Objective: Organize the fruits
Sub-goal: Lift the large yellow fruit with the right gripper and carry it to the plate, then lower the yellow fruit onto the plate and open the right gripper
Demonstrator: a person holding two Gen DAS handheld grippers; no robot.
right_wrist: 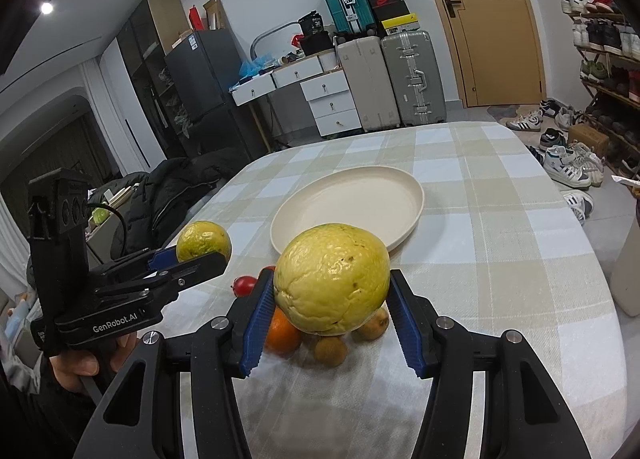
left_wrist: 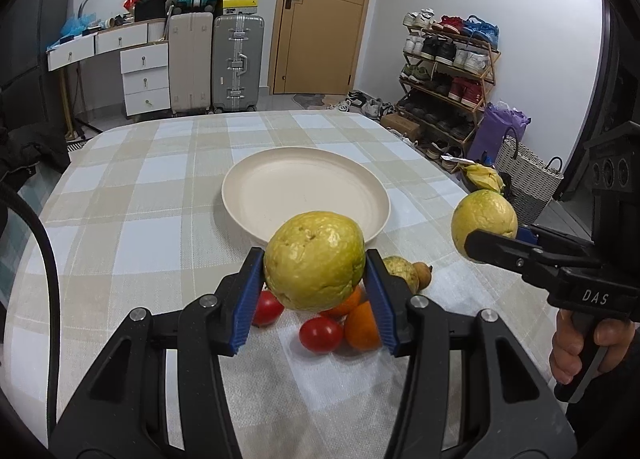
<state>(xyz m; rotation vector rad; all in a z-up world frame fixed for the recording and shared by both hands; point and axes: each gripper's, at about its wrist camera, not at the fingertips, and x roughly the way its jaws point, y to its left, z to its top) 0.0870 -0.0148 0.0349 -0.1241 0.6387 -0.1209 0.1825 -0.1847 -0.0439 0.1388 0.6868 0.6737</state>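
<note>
Blue-padded left gripper [left_wrist: 315, 273] pinches a yellow-green guava [left_wrist: 314, 261] from both sides, held clear above the table. Right gripper [right_wrist: 332, 293] likewise clamps a second guava [right_wrist: 332, 279], fingers pressed against its flanks, also off the surface. Beneath and just behind both: loose pile on the checked tablecloth [left_wrist: 140, 195] — two tomatoes [left_wrist: 321, 334], oranges [left_wrist: 362, 326], small brown fruits [right_wrist: 330, 350], another guava [left_wrist: 402, 271] partly hidden. Cream plate [left_wrist: 248, 195] sits beyond the pile, near it. A hand [left_wrist: 580, 343] grips the right tool's handle. Suitcases and shoe rack [left_wrist: 448, 75] stand against the far walls.
</note>
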